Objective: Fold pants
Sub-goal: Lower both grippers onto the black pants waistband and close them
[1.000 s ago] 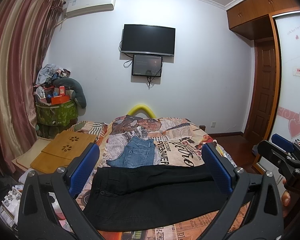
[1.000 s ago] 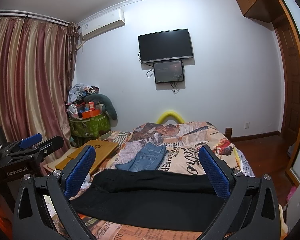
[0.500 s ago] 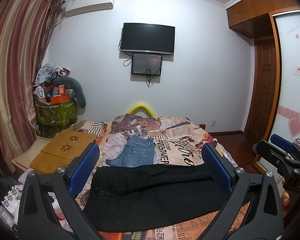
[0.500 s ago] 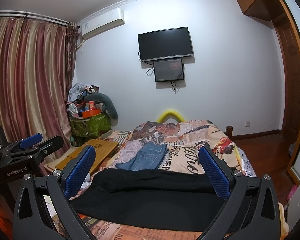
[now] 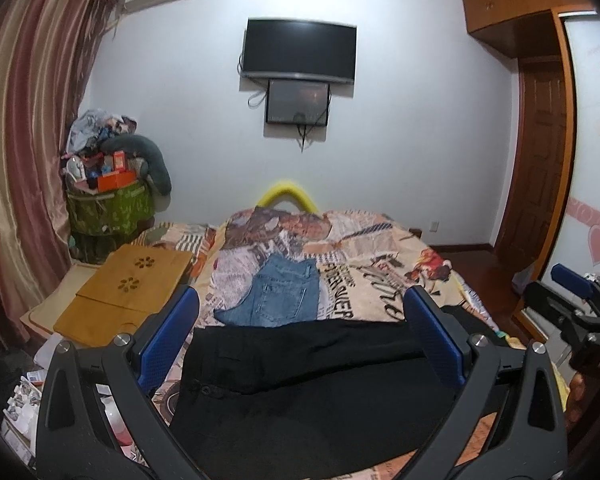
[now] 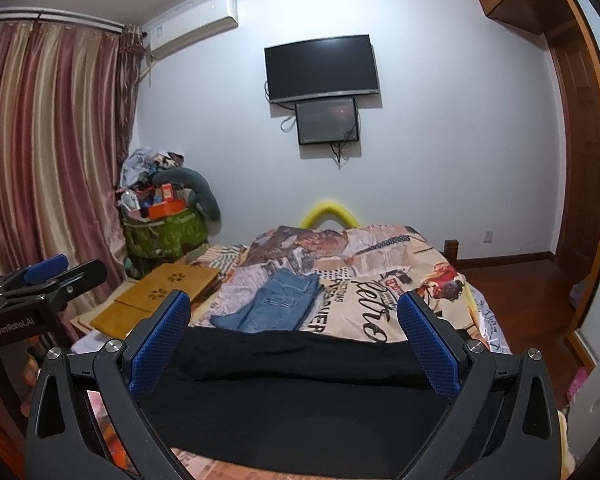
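Black pants [image 5: 300, 384] lie spread across the near end of the bed [image 5: 380, 280], waistband and buttons to the left. They fill the lower middle of the right wrist view too, as black pants [image 6: 296, 392]. My left gripper [image 5: 300, 336] hangs open above them, blue pads wide apart, nothing between them. My right gripper [image 6: 294, 340] is open as well, held over the same cloth. Each gripper shows at the edge of the other's view: the right gripper [image 5: 576, 304] and the left gripper [image 6: 44, 280].
Folded blue jeans [image 5: 276, 296] lie farther up the printed bedspread. A wooden lap table [image 5: 128, 284] sits left of the bed, with a piled green bag [image 5: 108, 208] and curtains behind. A TV [image 5: 300, 52] hangs on the far wall; a wooden door [image 5: 536, 160] stands right.
Both views have shifted only slightly; the grippers stay open over the black pants, and the pants have not moved.
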### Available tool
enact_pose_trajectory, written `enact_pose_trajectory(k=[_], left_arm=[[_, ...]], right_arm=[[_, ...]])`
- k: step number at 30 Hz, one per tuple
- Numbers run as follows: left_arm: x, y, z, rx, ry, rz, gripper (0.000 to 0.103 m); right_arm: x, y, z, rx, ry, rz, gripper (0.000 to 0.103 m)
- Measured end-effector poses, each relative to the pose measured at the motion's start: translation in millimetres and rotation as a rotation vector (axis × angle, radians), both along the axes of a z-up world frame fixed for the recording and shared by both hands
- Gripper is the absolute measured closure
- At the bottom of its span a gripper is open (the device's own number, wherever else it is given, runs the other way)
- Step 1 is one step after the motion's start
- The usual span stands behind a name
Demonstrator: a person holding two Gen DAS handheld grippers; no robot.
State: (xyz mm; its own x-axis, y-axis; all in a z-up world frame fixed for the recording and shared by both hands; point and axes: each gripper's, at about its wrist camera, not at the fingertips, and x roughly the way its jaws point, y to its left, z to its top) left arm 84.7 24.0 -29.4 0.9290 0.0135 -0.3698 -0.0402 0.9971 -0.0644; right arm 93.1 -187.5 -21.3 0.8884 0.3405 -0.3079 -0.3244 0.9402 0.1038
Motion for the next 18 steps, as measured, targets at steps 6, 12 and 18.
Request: enact_pose_trajectory(k=[6,12,18], left_arm=[[54.8,17.0,-27.6,0.033,0.112,0.017,0.0],[110.6,38.9,-58.7,0.063,0.222,0.037,0.0],[164.4,71.4,-86.7,0.034,0.326,0.046,0.0]], right_arm=[[35.0,-4.3,-15.6,-0.026,0.053,-0.016,0.001],[76.6,-3.6,-38.0,-0.121,0.095,-0.04,0.0],[121.5,1.6,-70.9,-0.207,0.21,0.002,0.001]])
